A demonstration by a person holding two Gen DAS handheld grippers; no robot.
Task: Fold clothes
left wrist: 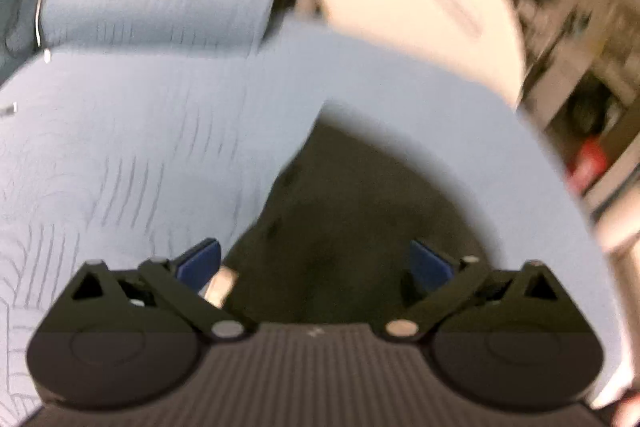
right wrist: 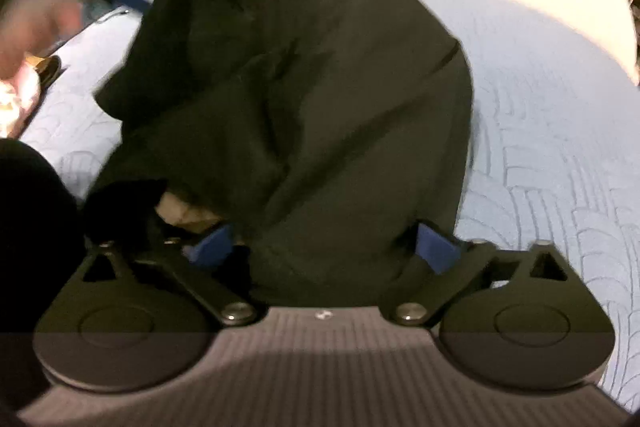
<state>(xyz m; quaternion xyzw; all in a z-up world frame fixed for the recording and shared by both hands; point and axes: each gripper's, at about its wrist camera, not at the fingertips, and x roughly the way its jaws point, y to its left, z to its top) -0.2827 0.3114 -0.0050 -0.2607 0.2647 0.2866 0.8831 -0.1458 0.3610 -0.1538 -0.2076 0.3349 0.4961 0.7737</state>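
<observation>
While both cameras look down at the bed:
Right gripper (right wrist: 326, 247): wide, dark garment (right wrist: 304, 87) loose between its jaws.
Left gripper (left wrist: 316, 263): wide, holding nothing.
Under it: blue quilt (left wrist: 120, 155).

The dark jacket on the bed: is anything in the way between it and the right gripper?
Nothing visible. In the right wrist view the dark jacket lies bunched on the blue quilt, and the right gripper is open right at its near edge, the cloth bulging between the blue pads.

I see my left gripper (left wrist: 316, 267) wide open over dark clothes (left wrist: 352, 211) on the blue bed (left wrist: 120, 155).
</observation>
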